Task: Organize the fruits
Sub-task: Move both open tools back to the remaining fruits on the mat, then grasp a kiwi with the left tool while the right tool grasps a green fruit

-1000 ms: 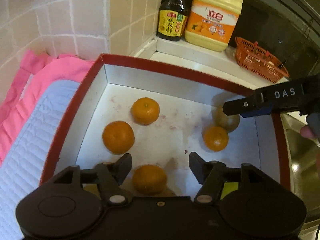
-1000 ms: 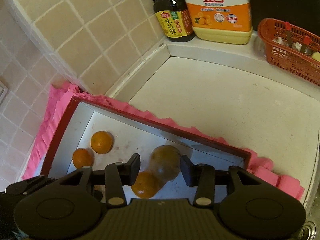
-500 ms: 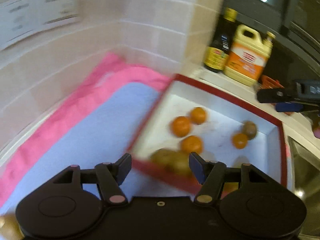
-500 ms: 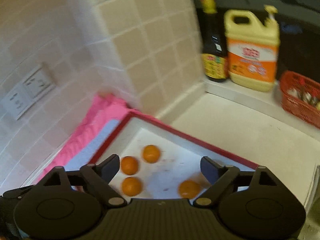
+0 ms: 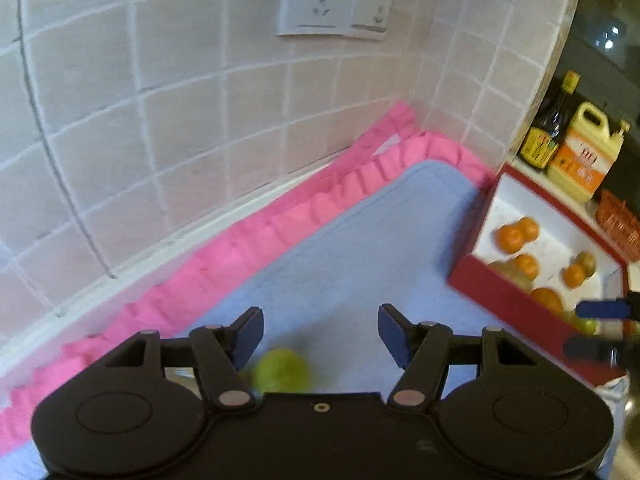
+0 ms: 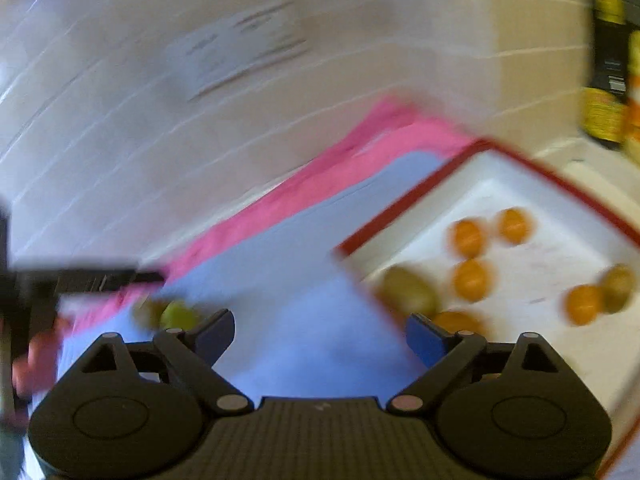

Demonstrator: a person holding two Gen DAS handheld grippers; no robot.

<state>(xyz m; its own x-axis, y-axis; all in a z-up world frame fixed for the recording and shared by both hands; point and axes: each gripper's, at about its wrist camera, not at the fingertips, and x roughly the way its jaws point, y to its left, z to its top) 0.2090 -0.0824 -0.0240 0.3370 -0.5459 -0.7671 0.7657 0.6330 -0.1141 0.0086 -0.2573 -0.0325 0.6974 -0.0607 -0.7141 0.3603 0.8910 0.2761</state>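
Hovering wide open and empty: left gripper [image 5: 320, 330] nearing round green fruit [image 5: 282, 370] on blue quilted mat [image 5: 360, 256]; centring before closing advisable. Right gripper [image 6: 320, 334] likewise gaping, empty.

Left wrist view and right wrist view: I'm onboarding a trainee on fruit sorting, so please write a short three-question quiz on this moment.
1. True or false: the left tool is shut on the green fruit.
2. Where do the oranges lie? A) in the red-rimmed box B) on the blue mat C) in the orange basket
3. Fill in: the right tool holds ____.

Key: 1 false, it is open above the fruit; 2 A; 3 nothing, it is open.
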